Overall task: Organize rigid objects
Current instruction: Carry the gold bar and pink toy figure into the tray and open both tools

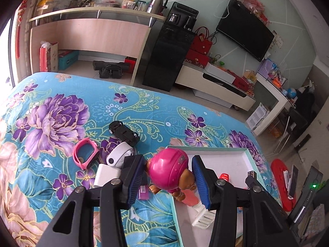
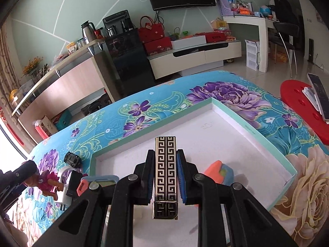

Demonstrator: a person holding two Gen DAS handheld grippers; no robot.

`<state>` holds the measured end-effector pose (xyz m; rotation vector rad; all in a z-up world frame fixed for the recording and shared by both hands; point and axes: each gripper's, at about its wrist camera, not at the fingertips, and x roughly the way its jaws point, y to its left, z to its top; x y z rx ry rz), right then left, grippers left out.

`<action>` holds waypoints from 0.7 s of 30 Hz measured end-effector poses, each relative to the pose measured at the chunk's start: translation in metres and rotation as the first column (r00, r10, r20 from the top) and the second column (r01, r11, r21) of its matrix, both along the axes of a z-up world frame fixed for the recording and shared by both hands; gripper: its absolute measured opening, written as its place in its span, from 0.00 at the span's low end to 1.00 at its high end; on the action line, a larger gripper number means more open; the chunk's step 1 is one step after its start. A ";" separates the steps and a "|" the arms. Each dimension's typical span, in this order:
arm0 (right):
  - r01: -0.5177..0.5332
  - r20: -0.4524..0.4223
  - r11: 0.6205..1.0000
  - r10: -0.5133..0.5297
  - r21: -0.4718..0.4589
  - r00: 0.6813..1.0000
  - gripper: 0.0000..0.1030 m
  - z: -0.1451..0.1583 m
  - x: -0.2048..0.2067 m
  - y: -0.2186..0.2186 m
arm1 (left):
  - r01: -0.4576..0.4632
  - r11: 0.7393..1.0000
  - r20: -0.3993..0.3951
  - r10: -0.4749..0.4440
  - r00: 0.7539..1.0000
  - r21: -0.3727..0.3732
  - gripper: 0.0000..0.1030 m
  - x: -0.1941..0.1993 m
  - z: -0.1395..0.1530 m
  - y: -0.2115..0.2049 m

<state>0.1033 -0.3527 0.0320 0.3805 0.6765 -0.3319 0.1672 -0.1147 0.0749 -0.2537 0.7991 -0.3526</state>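
Here, one toy figure (image 1: 170,170) between the left gripper (image 1: 168,181) pads, one patterned lighter (image 2: 165,171) clamped in the right gripper (image 2: 165,177).

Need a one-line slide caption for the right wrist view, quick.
Right claw shut on a gold-and-black patterned lighter, held above the white-lined tray on the floral bedspread.

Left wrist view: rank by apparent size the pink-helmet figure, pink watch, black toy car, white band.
1. pink-helmet figure, though it sits nearest the lens between the left gripper fingers, so it is inflated.
2-3. pink watch and black toy car, too alike to rank.
4. white band, partly hidden.
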 end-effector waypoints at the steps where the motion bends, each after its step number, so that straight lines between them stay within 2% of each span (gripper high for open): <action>1: 0.006 -0.007 1.000 -0.006 0.002 1.000 0.20 -0.002 0.000 -0.003 | 0.014 1.000 0.004 -0.014 1.000 0.010 0.49 0.000 0.002 -0.007; 6: 0.035 -0.044 0.999 -0.035 -0.008 0.998 0.20 -0.009 -0.002 -0.015 | 0.087 0.993 0.021 -0.089 0.996 0.074 0.49 0.002 0.008 -0.040; 11: 0.058 -0.058 0.998 -0.058 -0.006 0.997 0.20 -0.014 -0.004 -0.026 | 0.138 0.985 -0.015 -0.137 0.990 0.106 0.49 0.005 -0.002 -0.067; 15: 0.074 -0.073 0.997 -0.075 -0.024 0.995 0.20 -0.015 -0.005 -0.031 | 0.164 0.977 -0.054 -0.158 0.986 0.134 0.49 0.009 -0.014 -0.082; 21: 0.074 -0.089 0.997 -0.075 -0.012 0.993 0.20 -0.019 -0.004 -0.035 | 0.178 0.972 -0.069 -0.169 0.983 0.151 0.49 0.007 -0.025 -0.092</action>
